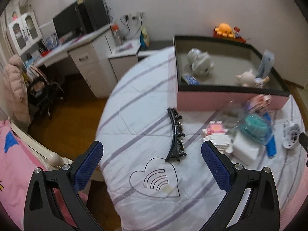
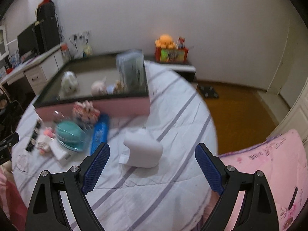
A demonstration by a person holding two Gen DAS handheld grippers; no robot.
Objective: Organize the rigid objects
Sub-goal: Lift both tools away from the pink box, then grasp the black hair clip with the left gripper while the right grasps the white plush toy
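A pink storage box [image 1: 227, 99] with a dark rim stands on the white striped bedsheet [image 1: 138, 104]; it also shows in the right wrist view [image 2: 115, 105] and holds soft toys. A black hair clip [image 1: 176, 134] lies just ahead of my left gripper [image 1: 152, 151], which is open and empty. A pile of small items lies right of it: a teal bowl [image 1: 254, 128], a blue flat piece [image 1: 270, 144], a white box [image 1: 245, 150]. My right gripper [image 2: 152, 152] is open and empty, just behind a white rounded object [image 2: 143, 150].
A white device [image 1: 290, 135] lies at the far right of the sheet. A pink quilt [image 2: 269, 169] covers the bed's right side. A white desk [image 1: 77, 53] with monitor stands at back left. Brown floor [image 2: 240, 115] lies beyond the bed.
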